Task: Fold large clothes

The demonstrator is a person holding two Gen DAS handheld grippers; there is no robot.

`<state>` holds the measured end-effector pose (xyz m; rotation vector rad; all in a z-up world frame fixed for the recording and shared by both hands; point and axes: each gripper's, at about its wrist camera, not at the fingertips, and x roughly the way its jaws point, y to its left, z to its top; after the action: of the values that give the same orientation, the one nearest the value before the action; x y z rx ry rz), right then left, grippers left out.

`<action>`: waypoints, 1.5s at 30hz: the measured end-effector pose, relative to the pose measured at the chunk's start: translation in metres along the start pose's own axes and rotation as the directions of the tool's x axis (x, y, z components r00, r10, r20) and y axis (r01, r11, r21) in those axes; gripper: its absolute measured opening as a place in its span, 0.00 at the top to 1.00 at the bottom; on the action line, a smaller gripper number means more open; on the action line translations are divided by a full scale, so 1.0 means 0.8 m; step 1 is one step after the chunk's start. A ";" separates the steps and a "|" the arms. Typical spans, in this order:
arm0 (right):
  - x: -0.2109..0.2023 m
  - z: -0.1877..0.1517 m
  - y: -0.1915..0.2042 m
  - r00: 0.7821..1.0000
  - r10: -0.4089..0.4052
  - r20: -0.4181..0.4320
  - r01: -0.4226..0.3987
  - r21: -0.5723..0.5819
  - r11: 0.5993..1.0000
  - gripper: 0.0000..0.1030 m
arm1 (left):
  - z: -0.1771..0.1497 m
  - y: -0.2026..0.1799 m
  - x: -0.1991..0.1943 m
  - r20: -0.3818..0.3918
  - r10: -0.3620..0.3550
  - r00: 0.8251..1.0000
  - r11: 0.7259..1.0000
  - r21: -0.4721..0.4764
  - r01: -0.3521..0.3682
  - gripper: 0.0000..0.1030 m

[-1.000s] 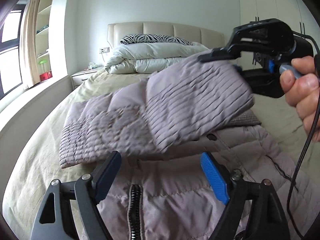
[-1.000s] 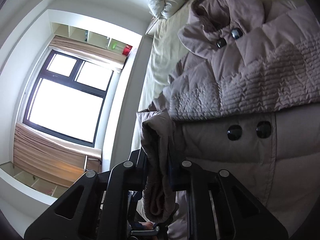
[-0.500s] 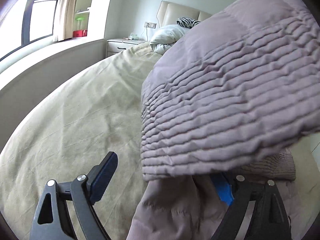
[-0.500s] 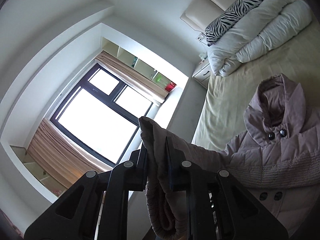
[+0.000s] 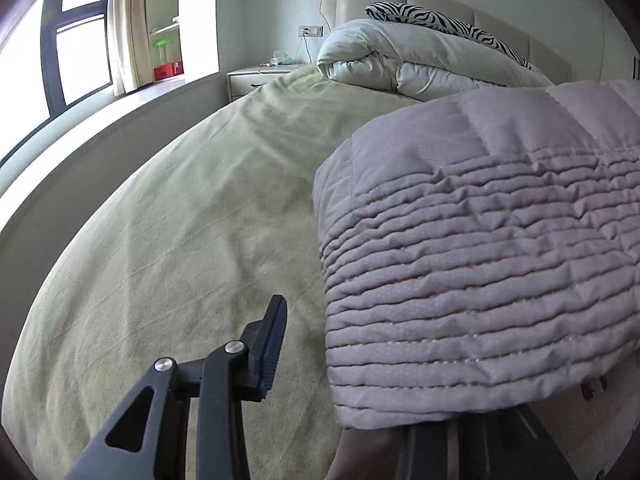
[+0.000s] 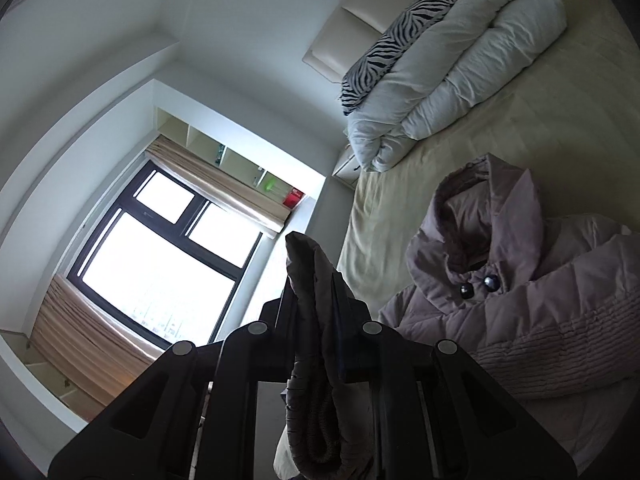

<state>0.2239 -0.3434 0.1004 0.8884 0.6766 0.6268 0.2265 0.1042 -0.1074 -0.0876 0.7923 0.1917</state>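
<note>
A mauve quilted hooded coat lies on the bed. In the right wrist view, my right gripper is shut on a bunched fold of the coat, which it holds raised above the bed, with a ribbed cuff hanging below the fingers. In the left wrist view, the coat's ribbed quilted part is draped over the right side and hides my right finger. My left gripper is at the coat's left edge, its jaws closing. The left fingertip stands apart from the fabric, over the sheet.
The pale green bed sheet spreads to the left. A rolled white duvet and a zebra pillow lie against the headboard. A nightstand and a window with a low ledge flank the bed's far side.
The right gripper rose with the coat fold, its view swinging from the coat toward window and headboard. The left gripper shifted to the coat's left edge and its jaws narrowed.
</note>
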 end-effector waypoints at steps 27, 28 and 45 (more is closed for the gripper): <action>-0.040 -0.043 -0.260 0.887 -0.457 0.073 0.439 0.178 0.881 0.84 | 0.065 0.007 -0.107 0.076 -0.070 0.995 0.990 0.125 0.060 0.40; -0.037 -0.045 -0.246 0.897 -0.435 0.075 0.421 0.151 0.894 0.84 | 0.080 -0.001 -0.095 0.074 -0.081 0.994 0.989 0.127 0.071 0.40; 0.091 -0.105 -0.246 0.924 -0.369 -0.098 0.363 -0.076 0.929 0.90 | 0.040 -0.086 0.041 -0.030 -0.005 1.000 0.947 0.322 0.014 0.48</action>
<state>0.2474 -0.3456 -0.1244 0.6540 0.8953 0.3577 0.2854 0.0465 -0.1080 0.2154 0.8428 0.0498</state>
